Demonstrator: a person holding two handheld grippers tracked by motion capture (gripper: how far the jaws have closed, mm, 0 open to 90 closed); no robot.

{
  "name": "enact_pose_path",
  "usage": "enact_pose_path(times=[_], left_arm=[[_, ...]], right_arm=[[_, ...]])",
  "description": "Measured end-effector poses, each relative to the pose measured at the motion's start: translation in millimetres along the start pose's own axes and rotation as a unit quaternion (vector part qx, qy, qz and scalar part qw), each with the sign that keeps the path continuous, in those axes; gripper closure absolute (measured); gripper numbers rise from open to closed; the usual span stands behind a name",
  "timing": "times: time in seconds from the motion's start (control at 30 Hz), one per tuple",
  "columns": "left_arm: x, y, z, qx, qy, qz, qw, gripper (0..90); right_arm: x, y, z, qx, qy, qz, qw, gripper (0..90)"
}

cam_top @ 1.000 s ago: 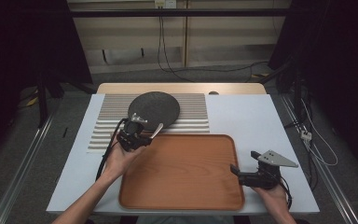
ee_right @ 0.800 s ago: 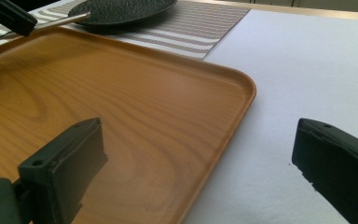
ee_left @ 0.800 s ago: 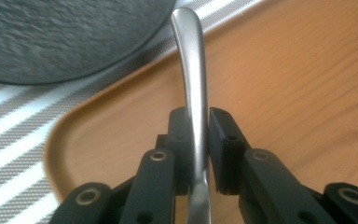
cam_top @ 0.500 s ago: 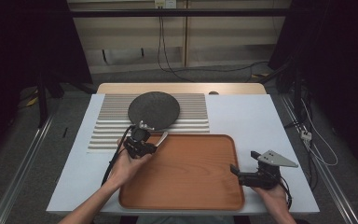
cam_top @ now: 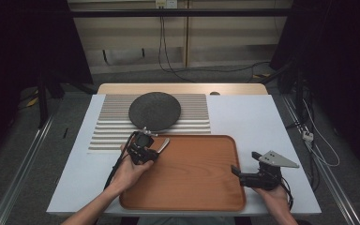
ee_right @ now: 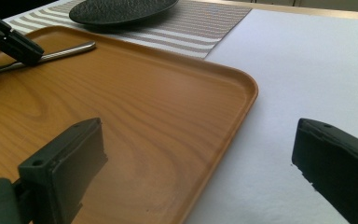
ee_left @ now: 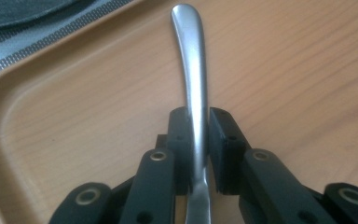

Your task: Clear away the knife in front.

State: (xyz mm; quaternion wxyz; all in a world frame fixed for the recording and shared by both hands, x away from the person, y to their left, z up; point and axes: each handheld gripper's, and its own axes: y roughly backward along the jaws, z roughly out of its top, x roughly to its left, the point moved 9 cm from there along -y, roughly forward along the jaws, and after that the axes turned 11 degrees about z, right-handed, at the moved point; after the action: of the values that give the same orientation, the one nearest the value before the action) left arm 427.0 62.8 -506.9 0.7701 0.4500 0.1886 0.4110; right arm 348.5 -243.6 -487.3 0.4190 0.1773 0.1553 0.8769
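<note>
Gripping a metal utensil (ee_left: 195, 84) by its handle above the wooden tray (cam_top: 192, 187), the left tongs (cam_top: 146, 151) are risking a slip from their narrow pinch, while the right tongs (cam_top: 243, 176) are waiting wide open, empty, at the tray's right edge.

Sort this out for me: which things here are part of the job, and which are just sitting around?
In the job:
- metal utensil handle, clamped in the left tool
- wooden tray beneath it

Lying about:
- dark plate
- striped placemat
- right tool, open beside the tray
</note>
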Motion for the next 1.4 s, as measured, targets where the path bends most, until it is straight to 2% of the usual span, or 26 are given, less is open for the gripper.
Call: enact_pose_path(times=[0.27, 0.43, 0.47, 0.77, 0.9, 0.97, 1.0, 1.07, 1.13, 1.2, 1.33, 1.4], left_arm=[[-1.4, 3.2, -5.2, -0.005, 0.013, -0.002, 0.9999, 79.5], [-3.0, 5.4, -8.6, -0.006, 0.004, -0.002, 1.0, 79.5], [-3.4, 5.7, -9.1, -0.007, 0.008, -0.003, 0.9999, 79.5], [-4.6, 9.4, -14.0, -0.007, 0.017, -0.024, 0.9995, 79.0], [-5.3, 10.4, -14.3, -0.01, 0.005, -0.032, 0.9994, 71.8], [-5.9, 11.0, -12.5, -0.024, -0.009, -0.038, 0.999, 62.0], [-5.4, 11.3, -11.1, -0.032, -0.008, -0.034, 0.9989, 58.9], [-3.6, 12.1, -8.2, -0.047, -0.015, -0.021, 0.9986, 47.1], [-2.3, 12.3, -5.1, -0.062, -0.027, -0.011, 0.9977, 36.3], [-2.7, 12.2, -1.4, -0.075, -0.031, -0.014, 0.9966, 25.8], [-2.8, 10.3, 5.4, -0.091, -0.028, -0.018, 0.9953, 15.0], [-5.1, 12.3, 4.4, -0.091, -0.033, -0.028, 0.9949, 15.9]], right_arm=[[-0.7, 1.0, -0.2, -0.001, -0.001, 0.003, 1.0, 2.3], [0.6, 0.9, -1.0, 0.002, 0.001, 0.003, 1.0, 2.3], [0.9, 1.2, -1.3, 0.002, 0.0, 0.004, 1.0, 2.3], [0.8, 3.0, -1.4, 0.0, -0.001, 0.0, 1.0, 2.3], [0.2, 2.5, -1.6, 0.0, -0.001, 0.001, 1.0, 2.3], [-0.7, 2.9, -1.6, 0.0, -0.002, 0.001, 1.0, 2.3], [-0.8, 3.1, -1.5, -0.001, -0.002, 0.001, 1.0, 2.3], [-0.7, 3.3, -1.4, -0.001, -0.001, 0.001, 1.0, 2.3], [-0.5, 3.0, -1.4, 0.0, 0.0, 0.0, 1.0, 2.4], [-0.2, 2.6, -1.3, 0.0, 0.0, 0.0, 1.0, 2.4], [0.1, 2.6, -0.8, 0.001, 0.001, -0.002, 1.0, 2.5], [0.9, 2.9, -0.5, 0.002, 0.003, -0.002, 1.0, 2.5]])
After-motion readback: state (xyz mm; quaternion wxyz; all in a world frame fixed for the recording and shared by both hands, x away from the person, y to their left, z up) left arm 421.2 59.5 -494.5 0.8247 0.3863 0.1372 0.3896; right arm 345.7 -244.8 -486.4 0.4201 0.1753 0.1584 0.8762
